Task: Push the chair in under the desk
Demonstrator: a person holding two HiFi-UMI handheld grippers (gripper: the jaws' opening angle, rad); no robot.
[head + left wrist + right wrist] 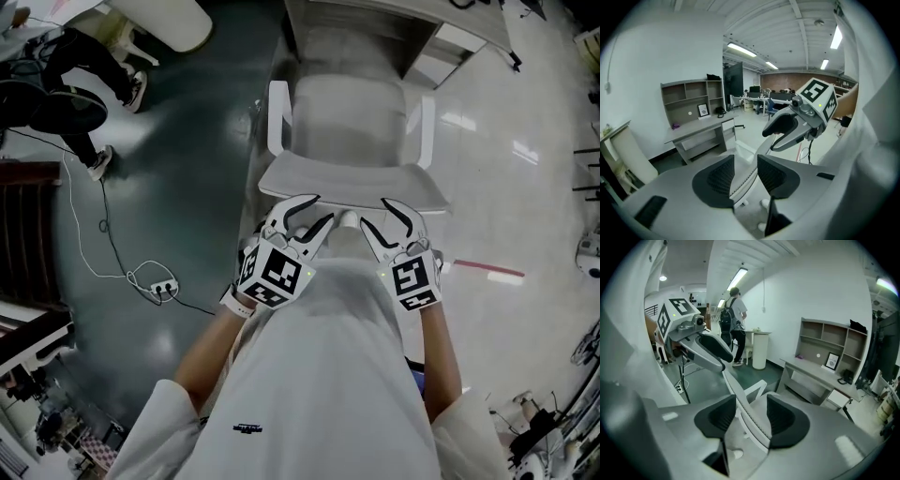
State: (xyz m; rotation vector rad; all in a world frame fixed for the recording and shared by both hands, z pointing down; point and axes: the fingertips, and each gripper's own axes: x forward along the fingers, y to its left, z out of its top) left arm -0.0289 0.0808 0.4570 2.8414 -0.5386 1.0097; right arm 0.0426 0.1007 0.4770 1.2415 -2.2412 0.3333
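Note:
A white chair (pixel 349 122) stands in front of the grey desk (pixel 370 19), its seat toward the desk and its backrest toward me. Both grippers are at the backrest's top edge (pixel 349 190). My left gripper (pixel 317 210) is open, and the thin edge of the backrest (pixel 761 149) runs between its dark pads (pixel 717 177) with a gap on each side. My right gripper (pixel 378 214) is open wider, and the same edge (pixel 735 383) passes between its pads (pixel 785 418). The desk (pixel 698 126) lies beyond the chair.
A power strip with a white cable (pixel 161 289) lies on the dark floor to the left. Someone's legs (pixel 89 94) show at the far left, and a person with a backpack (pixel 733 310) stands by a white table. A shelf unit (pixel 689 96) sits on the desk.

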